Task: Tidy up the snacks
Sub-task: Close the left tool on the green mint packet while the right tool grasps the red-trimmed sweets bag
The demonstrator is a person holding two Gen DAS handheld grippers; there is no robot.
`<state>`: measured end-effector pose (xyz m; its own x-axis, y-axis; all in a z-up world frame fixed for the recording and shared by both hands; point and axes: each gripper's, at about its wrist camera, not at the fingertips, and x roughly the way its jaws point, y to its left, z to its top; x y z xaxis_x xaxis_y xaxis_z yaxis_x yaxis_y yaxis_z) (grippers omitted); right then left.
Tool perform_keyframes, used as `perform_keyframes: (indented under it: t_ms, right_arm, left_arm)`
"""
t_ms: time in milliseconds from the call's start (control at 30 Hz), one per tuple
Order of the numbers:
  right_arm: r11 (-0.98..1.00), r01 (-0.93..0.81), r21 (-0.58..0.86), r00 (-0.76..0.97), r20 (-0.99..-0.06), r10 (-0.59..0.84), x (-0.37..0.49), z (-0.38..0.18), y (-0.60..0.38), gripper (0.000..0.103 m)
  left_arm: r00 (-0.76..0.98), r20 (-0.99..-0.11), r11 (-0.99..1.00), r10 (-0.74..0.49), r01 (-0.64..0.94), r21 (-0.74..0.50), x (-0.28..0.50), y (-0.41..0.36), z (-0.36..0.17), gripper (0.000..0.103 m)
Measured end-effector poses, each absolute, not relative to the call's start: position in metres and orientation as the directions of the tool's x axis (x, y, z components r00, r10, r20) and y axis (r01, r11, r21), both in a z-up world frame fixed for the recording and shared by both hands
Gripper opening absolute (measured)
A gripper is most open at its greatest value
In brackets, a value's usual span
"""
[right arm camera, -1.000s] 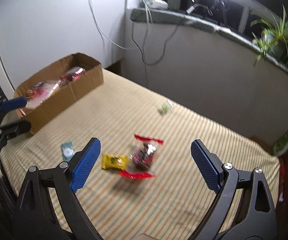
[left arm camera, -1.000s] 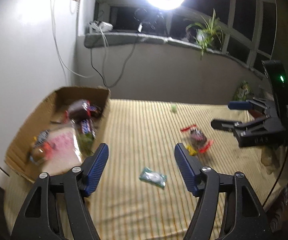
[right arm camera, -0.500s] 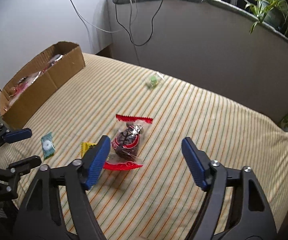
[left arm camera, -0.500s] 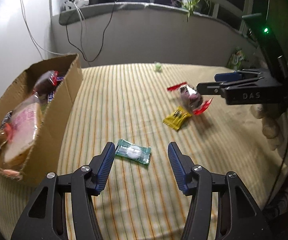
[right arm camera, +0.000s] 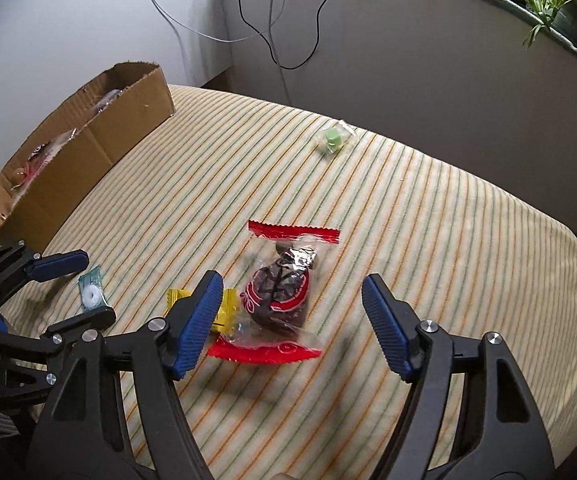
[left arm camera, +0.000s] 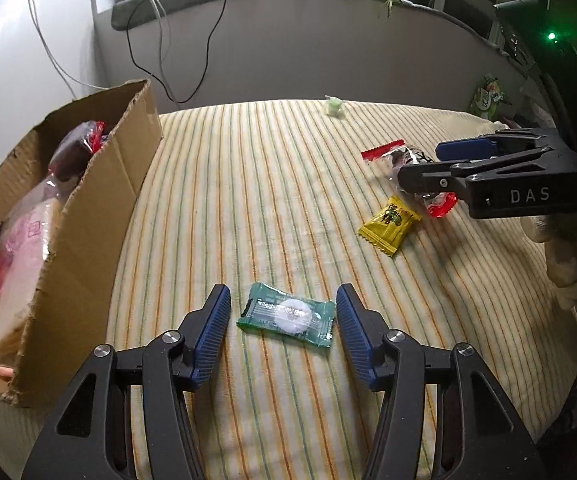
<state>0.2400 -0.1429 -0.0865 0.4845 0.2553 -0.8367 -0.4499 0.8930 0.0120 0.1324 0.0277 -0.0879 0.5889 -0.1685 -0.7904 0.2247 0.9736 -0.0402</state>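
My left gripper (left arm camera: 283, 330) is open, with a green wrapped candy (left arm camera: 287, 314) lying on the striped cloth between its fingers. My right gripper (right arm camera: 291, 322) is open, straddling a clear red-edged packet of dark snack (right arm camera: 279, 294); it also shows in the left wrist view (left arm camera: 428, 166). A yellow candy (left arm camera: 388, 225) lies beside that packet, partly behind my right gripper's left finger (right arm camera: 198, 320). A small green candy (right arm camera: 332, 139) lies far back. A cardboard box (left arm camera: 84, 216) at the left holds several snacks.
The striped cloth (right arm camera: 428, 216) covers a bed-like surface that drops off at the right and near edges. A grey wall ledge with cables (left arm camera: 208, 40) and a plant (right arm camera: 548, 4) runs behind. A green bag (left arm camera: 488, 98) sits at the far right.
Both grippers have moved down and forward. The green candy now lies between my left fingers, and the red-edged packet sits between my right fingers.
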Motion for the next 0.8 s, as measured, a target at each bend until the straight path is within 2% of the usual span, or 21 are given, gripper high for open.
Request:
perform_keyframes:
  t_ms: [67,167,233,267,333,533,700,733,800]
  right_arm:
    - [0.895,-0.445,0.007,0.480,-0.842,0.246,0.242,-0.090,-0.140,0.075]
    - [0.896,-0.445,0.020,0.460,-0.852,0.248,0.245,-0.094,-0.139,0.060]
    - [0.897,-0.442,0.027,0.453,-0.856,0.248,0.247,-0.097,-0.138,0.058]
    - [0.897,-0.441,0.026,0.452,-0.857,0.248,0.247,-0.097,-0.138,0.058]
    - [0.895,-0.444,0.033,0.443,-0.861,0.252,0.247,-0.099,-0.139,0.048]
    - [0.896,-0.443,0.038,0.440,-0.861,0.254,0.245,-0.098,-0.143,0.047]
    - [0.899,-0.435,0.050,0.444,-0.856,0.263,0.242,-0.094,-0.146,0.045]
    - [0.900,-0.434,0.047,0.449,-0.854,0.262,0.241,-0.093,-0.147,0.044]
    - [0.899,-0.437,0.041,0.454,-0.852,0.260,0.238,-0.090,-0.148,0.043]
  left_arm:
    - [0.588,-0.790,0.972,-0.171,0.230,-0.040,0.131,0.027,-0.088,0.053]
    - [0.589,-0.790,0.970,-0.172,0.243,-0.030,0.132,0.025,-0.089,0.043]
    - [0.592,-0.788,0.970,-0.168,0.243,-0.024,0.132,0.025,-0.089,0.037]
    - [0.593,-0.787,0.970,-0.168,0.241,-0.026,0.132,0.026,-0.089,0.036]
    - [0.595,-0.785,0.970,-0.171,0.241,-0.028,0.132,0.027,-0.089,0.036]
    - [0.604,-0.780,0.970,-0.160,0.244,-0.010,0.129,0.026,-0.088,0.032]
    - [0.605,-0.776,0.971,-0.181,0.233,-0.045,0.128,0.032,-0.086,0.030]
    - [0.606,-0.773,0.972,-0.187,0.230,-0.055,0.127,0.034,-0.085,0.024]
    - [0.615,-0.764,0.973,-0.194,0.222,-0.068,0.125,0.037,-0.081,0.018]
